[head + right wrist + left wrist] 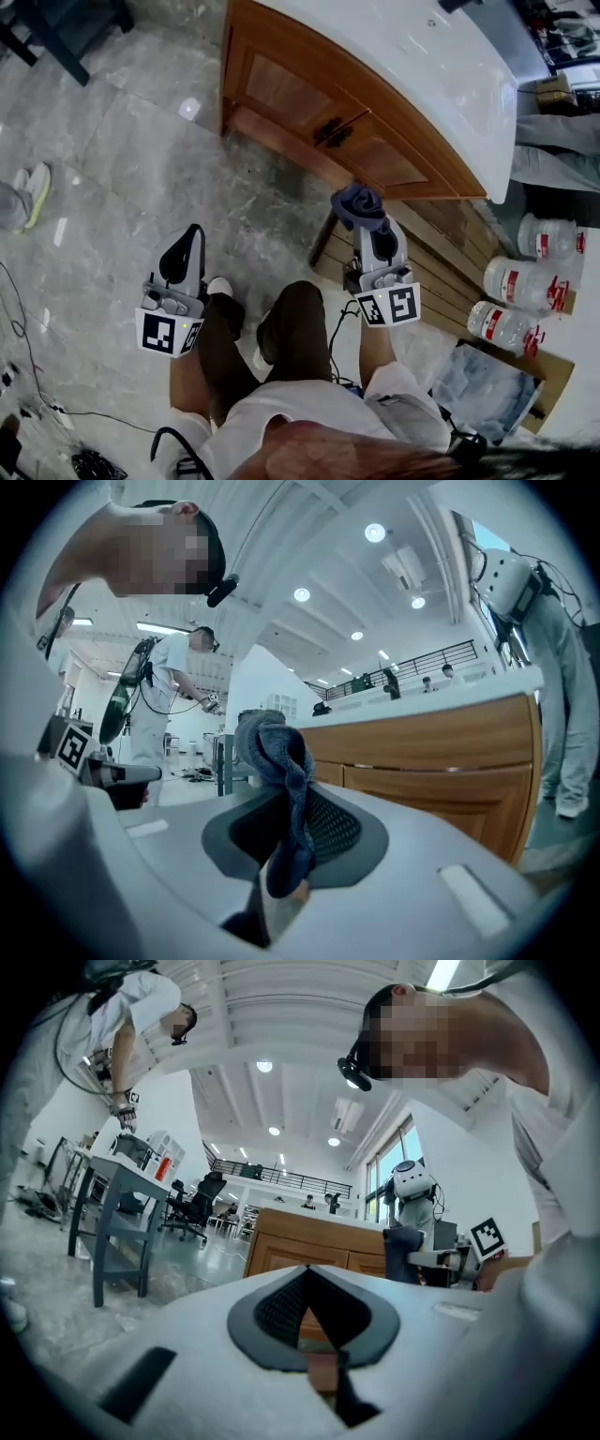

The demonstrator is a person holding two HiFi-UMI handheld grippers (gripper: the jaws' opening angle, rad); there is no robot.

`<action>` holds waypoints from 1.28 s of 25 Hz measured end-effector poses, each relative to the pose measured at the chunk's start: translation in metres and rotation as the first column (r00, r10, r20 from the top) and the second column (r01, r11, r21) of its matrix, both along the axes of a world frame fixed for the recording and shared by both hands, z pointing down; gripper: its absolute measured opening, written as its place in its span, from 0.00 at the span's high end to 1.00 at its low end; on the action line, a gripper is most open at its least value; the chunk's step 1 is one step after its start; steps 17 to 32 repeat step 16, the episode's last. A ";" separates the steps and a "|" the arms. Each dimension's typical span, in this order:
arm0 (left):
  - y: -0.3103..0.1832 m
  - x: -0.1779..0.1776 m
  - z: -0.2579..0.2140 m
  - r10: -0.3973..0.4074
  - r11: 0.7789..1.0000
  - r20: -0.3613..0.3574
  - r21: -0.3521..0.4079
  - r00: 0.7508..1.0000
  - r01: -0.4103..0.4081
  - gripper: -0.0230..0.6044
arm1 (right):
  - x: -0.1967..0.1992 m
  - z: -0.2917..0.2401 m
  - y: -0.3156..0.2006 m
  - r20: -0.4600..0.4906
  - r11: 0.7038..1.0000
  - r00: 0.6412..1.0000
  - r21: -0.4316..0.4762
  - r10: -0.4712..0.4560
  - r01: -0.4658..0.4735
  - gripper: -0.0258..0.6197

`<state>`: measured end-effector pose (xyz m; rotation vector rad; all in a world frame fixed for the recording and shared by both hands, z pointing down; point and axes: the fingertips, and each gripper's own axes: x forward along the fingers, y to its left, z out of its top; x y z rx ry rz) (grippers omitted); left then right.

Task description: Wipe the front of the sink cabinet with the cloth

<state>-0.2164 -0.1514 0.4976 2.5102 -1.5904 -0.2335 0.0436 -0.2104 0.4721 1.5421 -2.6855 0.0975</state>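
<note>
The wooden sink cabinet (309,108) with a white top stands ahead of me, its two doors meeting at dark handles (330,131). My right gripper (368,221) is shut on a bunched dark blue cloth (359,205), held a little below the cabinet's lower rail. In the right gripper view the cloth (281,780) hangs out between the jaws, with the cabinet front (431,761) beyond. My left gripper (187,247) hangs over the floor to the left, away from the cabinet, jaws closed on nothing. The cabinet (309,1251) also shows in the left gripper view.
Large water bottles (525,281) lie at the right beside a wooden pallet (450,272). A second person's shoe (33,192) is at the left edge. Cables (28,366) run over the marble floor. My own legs (281,337) are below the grippers. Another person (159,696) stands far off.
</note>
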 end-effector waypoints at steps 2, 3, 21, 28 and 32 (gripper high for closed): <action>0.005 -0.012 -0.046 -0.035 0.999 0.003 0.001 0.999 0.035 0.97 | -0.007 -0.043 0.006 0.000 1.000 1.000 -0.013 -0.016 0.016 0.85; 0.007 -0.015 -0.072 -0.047 0.999 0.004 0.011 0.999 0.047 0.97 | -0.010 -0.068 0.008 -0.001 1.000 1.000 -0.007 -0.024 0.024 0.85; 0.077 0.047 -0.450 0.053 0.998 0.054 0.030 0.997 -0.055 0.97 | 0.056 -0.427 0.101 0.025 0.999 0.999 -0.043 0.025 -0.024 0.85; 0.077 0.047 -0.450 0.053 0.998 0.054 0.030 0.997 -0.055 0.97 | 0.056 -0.427 0.101 0.025 0.999 0.999 -0.043 0.025 -0.024 0.85; 0.077 0.047 -0.450 0.053 0.998 0.054 0.030 0.997 -0.055 0.97 | 0.056 -0.427 0.101 0.025 0.999 0.999 -0.043 0.025 -0.024 0.85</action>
